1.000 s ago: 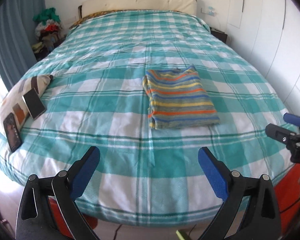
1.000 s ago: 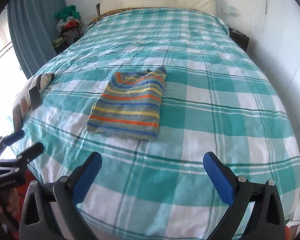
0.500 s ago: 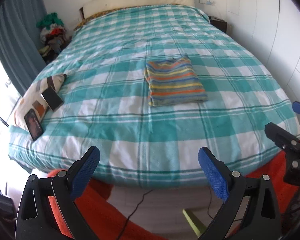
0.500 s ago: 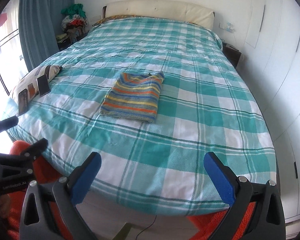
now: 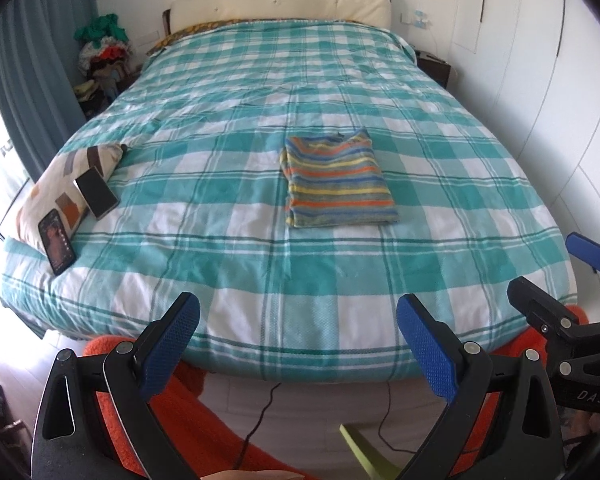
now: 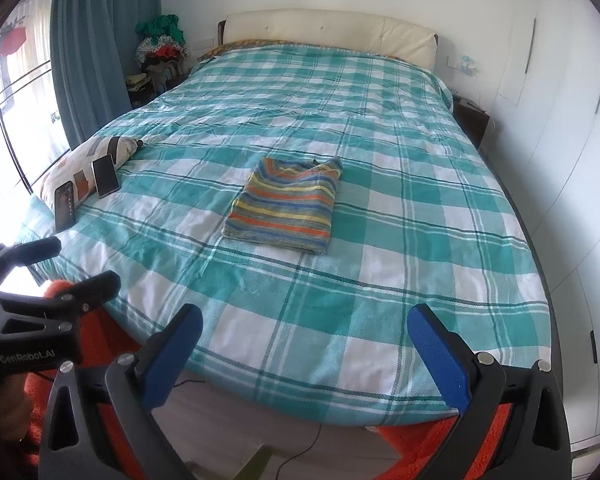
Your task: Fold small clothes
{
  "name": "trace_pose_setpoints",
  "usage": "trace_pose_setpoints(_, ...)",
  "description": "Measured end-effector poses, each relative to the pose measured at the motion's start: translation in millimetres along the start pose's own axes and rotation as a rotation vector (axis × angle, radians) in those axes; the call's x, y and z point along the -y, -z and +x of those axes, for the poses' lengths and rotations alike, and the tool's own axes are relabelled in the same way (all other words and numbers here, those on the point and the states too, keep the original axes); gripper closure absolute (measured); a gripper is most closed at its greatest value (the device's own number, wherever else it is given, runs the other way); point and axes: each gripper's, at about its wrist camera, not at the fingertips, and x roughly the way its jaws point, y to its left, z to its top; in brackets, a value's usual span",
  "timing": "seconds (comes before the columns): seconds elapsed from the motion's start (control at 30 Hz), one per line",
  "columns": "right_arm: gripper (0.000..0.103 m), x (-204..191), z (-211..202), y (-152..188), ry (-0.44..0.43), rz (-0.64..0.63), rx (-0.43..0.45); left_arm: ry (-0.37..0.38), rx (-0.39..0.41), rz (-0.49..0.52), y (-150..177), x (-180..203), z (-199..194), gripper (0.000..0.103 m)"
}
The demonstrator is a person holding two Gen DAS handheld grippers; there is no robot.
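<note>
A small striped garment (image 5: 336,182), in orange, yellow and blue bands, lies folded into a neat rectangle on the teal-and-white checked bedspread (image 5: 260,280); it also shows in the right wrist view (image 6: 286,204). My left gripper (image 5: 298,344) is open and empty, held off the foot of the bed. My right gripper (image 6: 306,356) is open and empty, also off the foot of the bed. Each gripper shows at the edge of the other's view, the right (image 5: 564,280) and the left (image 6: 56,264). Both are well short of the garment.
A patterned pillow (image 5: 68,184) with two phones (image 5: 96,192) on it lies at the bed's left edge. A pile of clothes (image 5: 104,52) stands in the far left corner beside a blue curtain (image 6: 96,40). White wardrobe doors (image 6: 572,160) line the right. Orange rug (image 5: 196,440) and cables lie below.
Both grippers have drawn back from the bed and risen; the bed's foot edge, floor and rug have come into view. The garment has not moved.
</note>
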Motion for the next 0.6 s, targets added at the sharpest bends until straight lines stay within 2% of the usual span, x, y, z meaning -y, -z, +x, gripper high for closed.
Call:
trace_pose_setpoints(0.37, 0.002, 2.8, 4.3, -0.5, 0.013, 0.002, -0.007, 0.016, -0.045, -0.013, 1.2, -2.6, 9.5, 0.004)
trace_pose_setpoints(0.6, 0.002, 2.5, 6.8, 0.4, 0.008, 0.006, -0.016, 0.004, -0.012, 0.027, 4.8, 8.1, 1.8, 0.004)
